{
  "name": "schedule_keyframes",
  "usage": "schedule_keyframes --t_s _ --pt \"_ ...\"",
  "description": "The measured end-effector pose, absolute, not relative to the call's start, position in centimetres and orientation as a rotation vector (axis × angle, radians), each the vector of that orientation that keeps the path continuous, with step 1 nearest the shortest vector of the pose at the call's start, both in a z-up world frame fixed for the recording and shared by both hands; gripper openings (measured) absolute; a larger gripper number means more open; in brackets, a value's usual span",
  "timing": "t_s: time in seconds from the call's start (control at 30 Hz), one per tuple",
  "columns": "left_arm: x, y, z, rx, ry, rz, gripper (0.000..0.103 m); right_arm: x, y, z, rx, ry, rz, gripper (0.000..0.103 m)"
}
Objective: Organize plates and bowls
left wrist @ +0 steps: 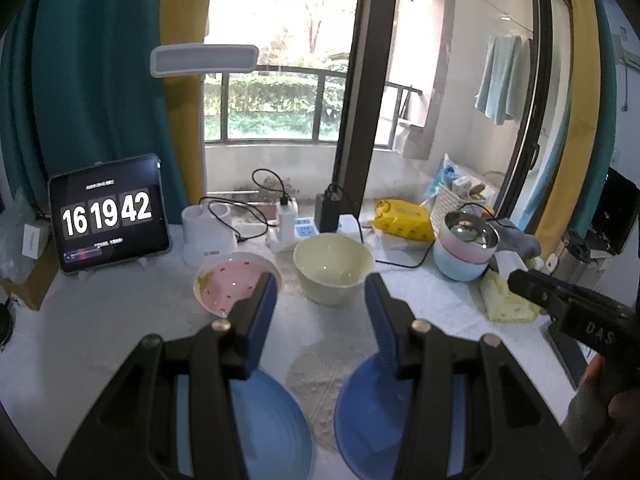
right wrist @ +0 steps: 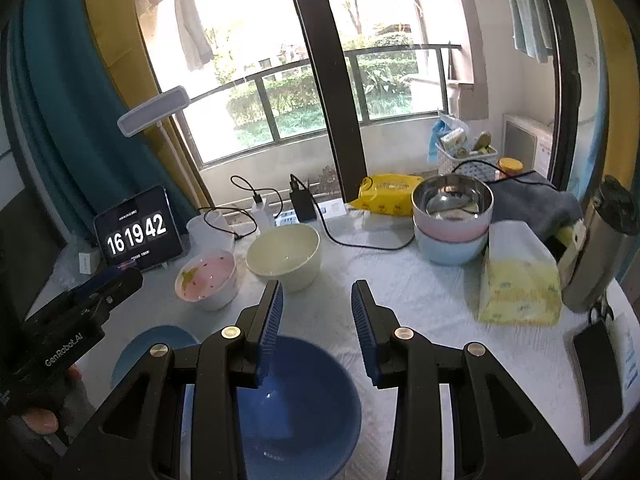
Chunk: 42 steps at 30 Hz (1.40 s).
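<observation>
My left gripper (left wrist: pixel 320 292) is open and empty above the table, over a blue plate (left wrist: pixel 272 420) and a blue bowl (left wrist: pixel 360 408). A pink bowl (left wrist: pixel 228 284) and a cream bowl (left wrist: pixel 332 266) stand just beyond its fingertips. My right gripper (right wrist: pixel 317 300) is open and empty over the blue bowl (right wrist: pixel 296 404). The cream bowl (right wrist: pixel 284 252) and pink bowl (right wrist: pixel 206 276) lie ahead of it, and the blue plate (right wrist: pixel 152 344) lies to the left. A steel-lined pink bowl stacked on a light blue bowl (right wrist: pixel 452 220) stands at the back right. It also shows in the left wrist view (left wrist: pixel 466 248).
A tablet clock (left wrist: pixel 108 216) stands at the back left beside a white lamp base (left wrist: pixel 208 236). Chargers and cables (left wrist: pixel 304 220), a yellow wipes pack (right wrist: pixel 384 194), a tissue pack (right wrist: pixel 520 284), a steel flask (right wrist: pixel 600 240) and a phone (right wrist: pixel 600 376) crowd the back and right.
</observation>
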<state>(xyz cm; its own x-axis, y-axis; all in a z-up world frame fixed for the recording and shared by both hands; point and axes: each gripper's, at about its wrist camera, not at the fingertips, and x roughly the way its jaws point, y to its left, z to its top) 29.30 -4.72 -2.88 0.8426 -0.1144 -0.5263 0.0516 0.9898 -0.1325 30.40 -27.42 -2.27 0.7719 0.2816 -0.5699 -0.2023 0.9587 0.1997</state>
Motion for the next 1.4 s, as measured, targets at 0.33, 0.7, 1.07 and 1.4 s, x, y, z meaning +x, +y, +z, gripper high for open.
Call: schedule_keyframes --t_s 0.33,0.7,1.07,1.4 --pt "33.4 -4.7 -2.9 -0.119 0.61 -0.108 0.047 35.5 -26.8 -2.8 0.118 0.685 0.306 0.037" --pt "39.1 -5.2 -3.3 -0.092 0.664 -0.134 0.048 41.5 -26.7 -2.5 0.142 0.733 0.35 0.037" --pt "44.8 -5.1 -8.0 -0.113 0.83 -0.153 0.048 47.3 -25.9 -5.8 0.149 0.879 0.394 0.037" --pt "48.1 -5.1 -11.4 -0.097 0.903 -0.145 0.047 51.0 -23.9 -11.1 0.158 1.037 0.427 0.037"
